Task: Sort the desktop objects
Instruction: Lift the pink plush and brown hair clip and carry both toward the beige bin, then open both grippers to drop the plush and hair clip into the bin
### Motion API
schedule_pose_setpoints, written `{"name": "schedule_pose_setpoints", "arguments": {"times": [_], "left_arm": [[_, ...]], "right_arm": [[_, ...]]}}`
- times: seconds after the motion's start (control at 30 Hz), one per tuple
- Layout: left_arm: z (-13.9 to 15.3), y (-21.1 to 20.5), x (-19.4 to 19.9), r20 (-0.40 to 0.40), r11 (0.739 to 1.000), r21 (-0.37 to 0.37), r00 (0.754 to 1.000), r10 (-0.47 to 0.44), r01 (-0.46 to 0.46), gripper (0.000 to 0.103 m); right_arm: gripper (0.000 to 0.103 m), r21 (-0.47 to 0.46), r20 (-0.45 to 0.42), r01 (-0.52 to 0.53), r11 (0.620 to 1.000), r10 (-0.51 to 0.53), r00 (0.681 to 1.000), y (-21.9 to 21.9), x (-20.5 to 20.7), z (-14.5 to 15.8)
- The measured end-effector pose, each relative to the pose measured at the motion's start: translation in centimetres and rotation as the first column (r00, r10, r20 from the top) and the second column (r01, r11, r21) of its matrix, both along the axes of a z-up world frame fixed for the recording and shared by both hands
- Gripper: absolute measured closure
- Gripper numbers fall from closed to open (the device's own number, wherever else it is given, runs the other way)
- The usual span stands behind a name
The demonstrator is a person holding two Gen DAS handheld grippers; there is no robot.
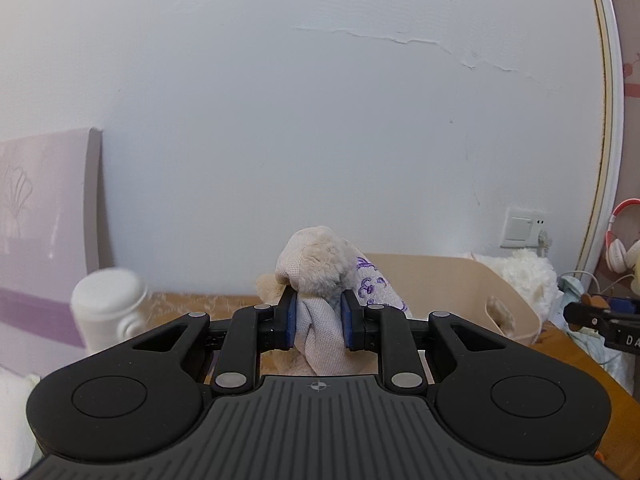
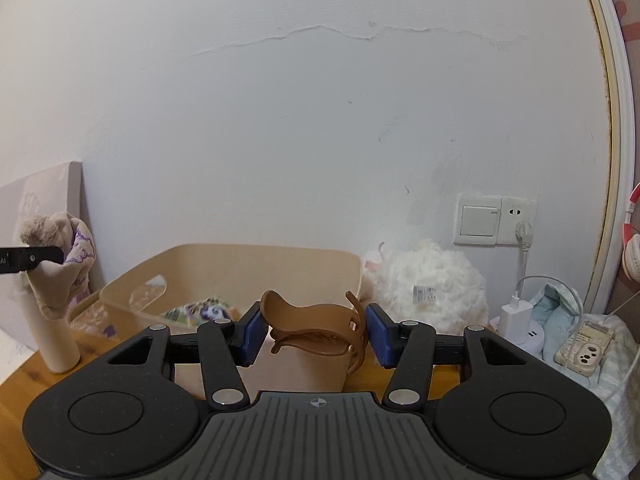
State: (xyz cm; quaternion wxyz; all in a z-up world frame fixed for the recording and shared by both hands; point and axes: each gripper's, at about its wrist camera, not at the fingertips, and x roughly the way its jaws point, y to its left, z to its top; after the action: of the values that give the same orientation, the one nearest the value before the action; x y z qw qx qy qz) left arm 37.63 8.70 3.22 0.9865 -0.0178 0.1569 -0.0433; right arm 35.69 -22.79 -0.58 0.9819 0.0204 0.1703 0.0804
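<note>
Plush toy (image 1: pixel 320 264): centre of the left wrist view, pinched by its cloth body, held up before the wall.
Hair clip (image 2: pixel 316 328): brown, lower centre of the right wrist view, in front of the beige bin (image 2: pixel 248 264).
Left claw (image 1: pixel 319 320): pressed tight on the plush toy.
Right claw (image 2: pixel 316 334): pinching the hair clip by its ends.
Worktop (image 2: pixel 24 376): wooden, carrying the bin.

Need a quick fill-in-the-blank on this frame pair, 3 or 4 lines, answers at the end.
1. The left gripper is shut on a beige plush ____.
2. The right gripper holds a brown hair ____.
3. Ahead of the right gripper stands a beige ____ with cut-out handles.
4. The charger sits on a round power hub below the wall ____.

Missing words: toy; claw clip; bin; socket
</note>
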Motion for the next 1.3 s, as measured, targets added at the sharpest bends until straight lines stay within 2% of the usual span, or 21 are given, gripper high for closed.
{"name": "schedule_pose_setpoints", "arguments": {"times": [0.2, 0.3, 0.47, 0.67, 0.87, 0.9, 0.97, 1.03, 1.1, 1.2, 1.27, 1.3], "left_arm": [[0.5, -1.9, 3.3, 0.013, 1.0, 0.028, 1.0, 0.004, -0.005, 0.081], [0.4, -3.2, 5.6, -0.005, 0.999, 0.05, 1.0, 0.004, -0.004, 0.081], [-0.7, -5.1, 8.7, -0.065, 0.996, 0.087, 0.998, 0.003, 0.002, 0.081], [-3.0, -6.6, 12.1, -0.205, 0.995, 0.08, 0.978, -0.043, 0.061, 0.081], [-4.5, -7.5, 13.7, -0.259, 0.988, 0.145, 0.966, -0.01, 0.049, 0.079], [-4.6, -7.7, 14.0, -0.27, 0.987, 0.153, 0.963, -0.005, 0.048, 0.075], [-4.5, -7.9, 14.4, -0.29, 0.986, 0.162, 0.957, 0.008, 0.041, 0.067], [-4.3, -6.8, 13.3, -0.279, 0.988, 0.152, 0.96, 0.013, 0.031, 0.055], [-4.4, -6.4, 12.7, -0.267, 0.991, 0.127, 0.964, -0.007, 0.043, 0.035], [-4.2, -5.9, 11.8, -0.235, 0.993, 0.113, 0.972, -0.016, 0.044, 0.026], [-3.9, -5.8, 11.2, -0.221, 0.992, 0.117, 0.975, -0.016, 0.043, 0.026], [-3.7, -5.8, 10.9, -0.216, 0.992, 0.117, 0.976, -0.017, 0.043, 0.026]], "right_arm": [[0.053, -0.04, 0.041, 0.006, 0.999, -0.004, 0.999, 1.0, 3.1, 1.4], [0.053, -0.073, 0.042, 0.002, 0.997, 0.001, 0.999, 2.1, 5.0, 1.5], [0.053, -0.107, -0.005, -0.026, 0.994, 0.026, 1.0, 3.6, 8.3, 0.3], [0.053, -0.161, -0.109, -0.075, 0.984, 0.058, 0.992, 5.2, 11.4, -1.6], [0.052, -0.197, -0.163, -0.094, 0.976, 0.062, 0.985, 6.0, 12.4, -3.1], [0.052, -0.204, -0.169, -0.094, 0.974, 0.059, 0.984, 6.1, 12.6, -3.3], [0.044, -0.208, -0.175, -0.091, 0.974, 0.054, 0.983, 6.3, 12.6, -3.5], [0.037, -0.193, -0.182, -0.091, 0.977, 0.056, 0.982, 6.2, 13.0, -3.4], [0.029, -0.184, -0.169, -0.082, 0.979, 0.051, 0.984, 5.9, 12.6, -3.3], [0.021, -0.203, -0.14, -0.076, 0.976, 0.048, 0.989, 5.8, 11.6, -3.2], [0.01, -0.206, -0.126, -0.071, 0.976, 0.045, 0.991, 5.7, 11.3, -2.9], [0.009, -0.201, -0.117, -0.065, 0.977, 0.042, 0.992, 5.5, 10.8, -2.7]]}}
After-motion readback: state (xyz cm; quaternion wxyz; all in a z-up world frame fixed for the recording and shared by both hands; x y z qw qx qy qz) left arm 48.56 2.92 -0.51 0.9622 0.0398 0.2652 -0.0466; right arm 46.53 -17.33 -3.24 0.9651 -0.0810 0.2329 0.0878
